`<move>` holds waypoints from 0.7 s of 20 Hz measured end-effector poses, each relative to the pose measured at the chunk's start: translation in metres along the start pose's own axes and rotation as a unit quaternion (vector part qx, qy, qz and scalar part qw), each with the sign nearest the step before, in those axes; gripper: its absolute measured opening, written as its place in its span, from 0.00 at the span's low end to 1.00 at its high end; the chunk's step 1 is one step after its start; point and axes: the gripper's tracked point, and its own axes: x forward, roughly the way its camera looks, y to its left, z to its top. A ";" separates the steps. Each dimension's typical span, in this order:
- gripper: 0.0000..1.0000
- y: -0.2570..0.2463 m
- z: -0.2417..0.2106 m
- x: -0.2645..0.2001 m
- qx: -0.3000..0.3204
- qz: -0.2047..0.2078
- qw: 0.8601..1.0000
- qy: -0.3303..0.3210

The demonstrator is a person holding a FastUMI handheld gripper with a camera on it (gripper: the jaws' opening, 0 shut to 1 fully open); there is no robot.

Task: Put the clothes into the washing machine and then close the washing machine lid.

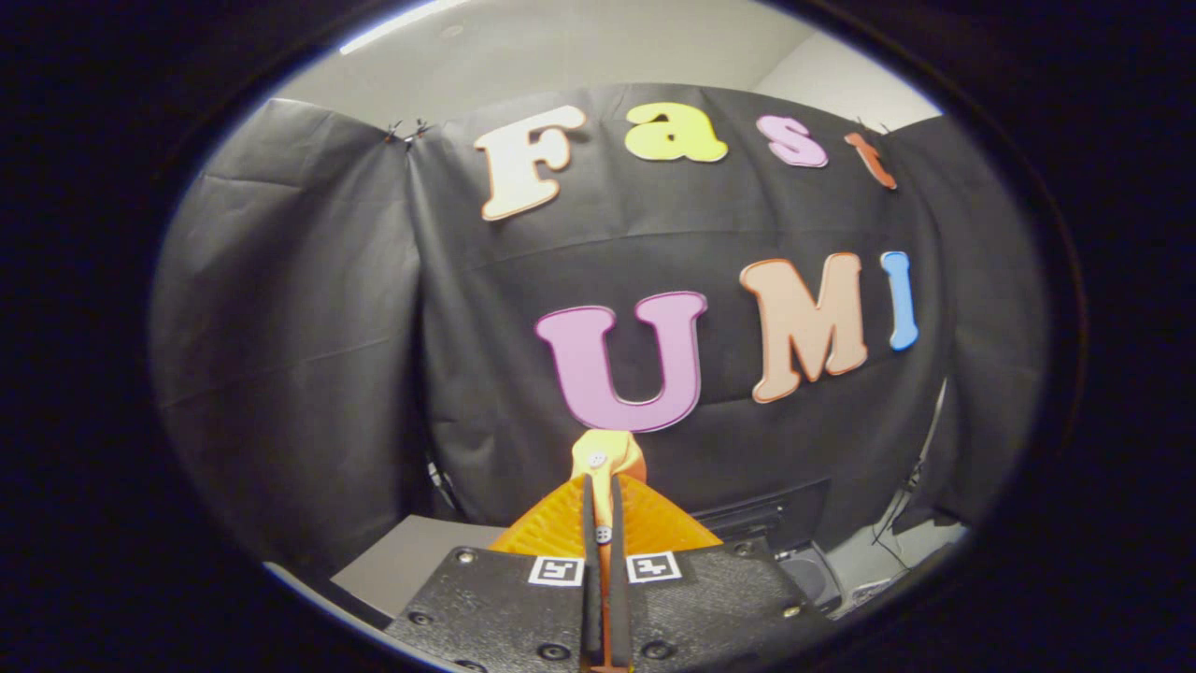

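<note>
the gripper (604, 523) has its fingers pressed nearly together, pinching an orange-yellow garment (607, 463) with small buttons, held up off the table. its top sticks up past the fingertips. beyond and lower right sits a dark machine (775, 519), only partly seen.

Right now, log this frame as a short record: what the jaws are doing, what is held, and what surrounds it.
gripper: jaws shut on a thin fold of orange garment
orange garment: pinched between the jaws, poking out past their tips; small buttons visible
height: raised, facing the black cloth wall
dark appliance: low, beyond the jaws; identity unclear
lid state: cannot tell
</note>
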 end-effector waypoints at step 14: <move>0.00 -0.130 -0.162 0.037 -0.100 -0.064 0.989 0.083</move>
